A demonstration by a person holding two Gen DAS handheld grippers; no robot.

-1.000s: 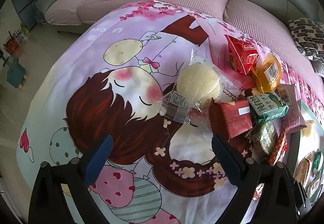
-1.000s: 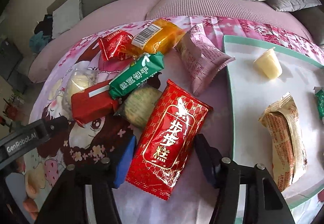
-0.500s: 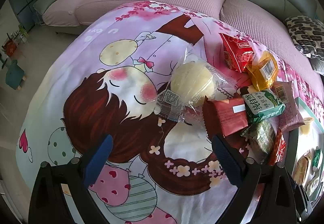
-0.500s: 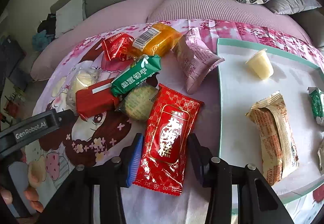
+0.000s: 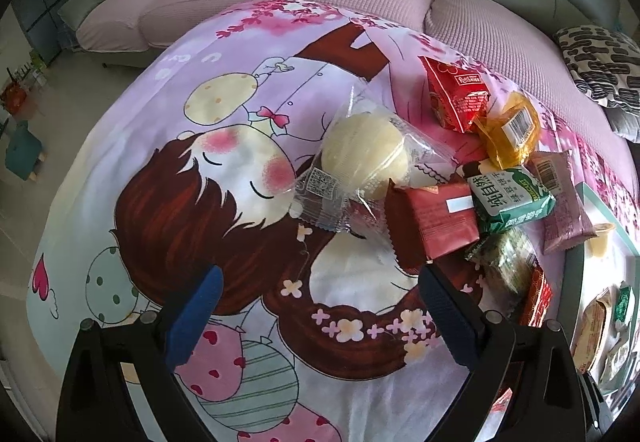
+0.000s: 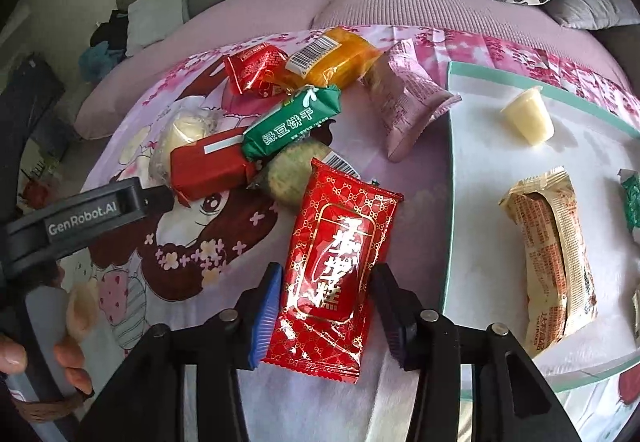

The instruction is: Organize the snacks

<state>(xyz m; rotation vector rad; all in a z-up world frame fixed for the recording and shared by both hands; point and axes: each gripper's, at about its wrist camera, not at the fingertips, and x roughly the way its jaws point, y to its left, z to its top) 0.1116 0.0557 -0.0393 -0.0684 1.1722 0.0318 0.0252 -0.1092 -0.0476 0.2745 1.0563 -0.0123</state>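
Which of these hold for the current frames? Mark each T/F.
1. The red gold-patterned packet lies between the right gripper jaws. True.
2. The left gripper holds the clear-wrapped bun. False: its jaws stand wide open over the cloth with nothing between them; the bun lies ahead of them.
3. A pale jelly cup sits on the white tray. True.
4. The green biscuit packet is on the tray. False: it rests in the snack pile on the printed cloth.
5. The tray is empty. False: the cup and a beige packet, among others, lie on it.
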